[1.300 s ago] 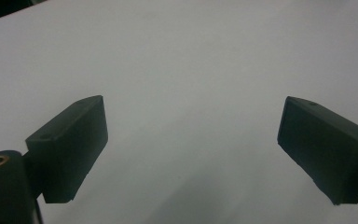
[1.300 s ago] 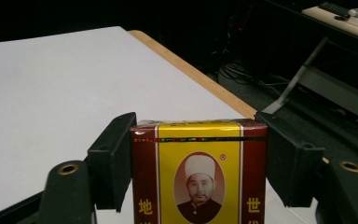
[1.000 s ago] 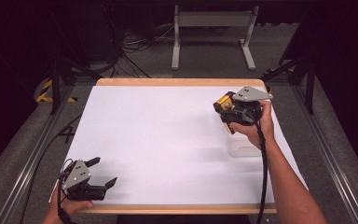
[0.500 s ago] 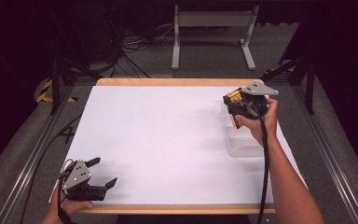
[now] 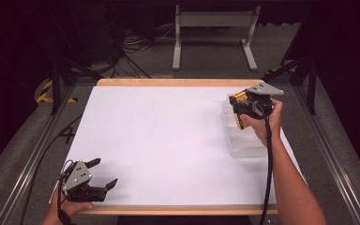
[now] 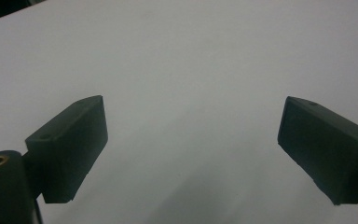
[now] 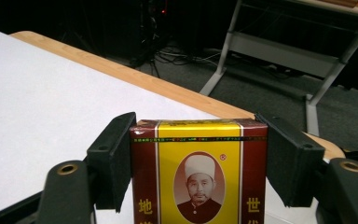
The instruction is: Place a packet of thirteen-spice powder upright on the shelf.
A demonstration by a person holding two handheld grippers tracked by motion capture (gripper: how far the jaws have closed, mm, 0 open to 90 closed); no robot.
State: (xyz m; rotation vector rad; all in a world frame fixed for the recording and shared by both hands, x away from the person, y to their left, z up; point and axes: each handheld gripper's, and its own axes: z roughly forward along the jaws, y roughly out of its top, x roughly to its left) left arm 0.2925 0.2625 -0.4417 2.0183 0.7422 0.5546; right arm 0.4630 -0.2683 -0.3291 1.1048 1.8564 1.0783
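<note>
A white-topped table (image 5: 168,140) with a wooden edge carries everything here, and the clear plastic container (image 5: 243,140) near its right side serves as the landmark. Above that container's far end the right gripper (image 5: 242,108) hangs in the person's right hand (image 5: 267,123), its jaws clenched on the two narrow sides of a red and yellow box (image 7: 198,172); in the right gripper view the box stands upright between the jaws with its printed face toward the camera, so its long axis runs up and down, crosswise to the grip. The box thus sits directly over the container, apparently a little above its rim, and the likely next move seems to turn on that relation: the box lies straight above the open top, so a plain descent may suffice. Far from the container, at the table's near left corner, the left gripper (image 5: 104,174) rests with jaws released, spread wide over bare white surface.
</note>
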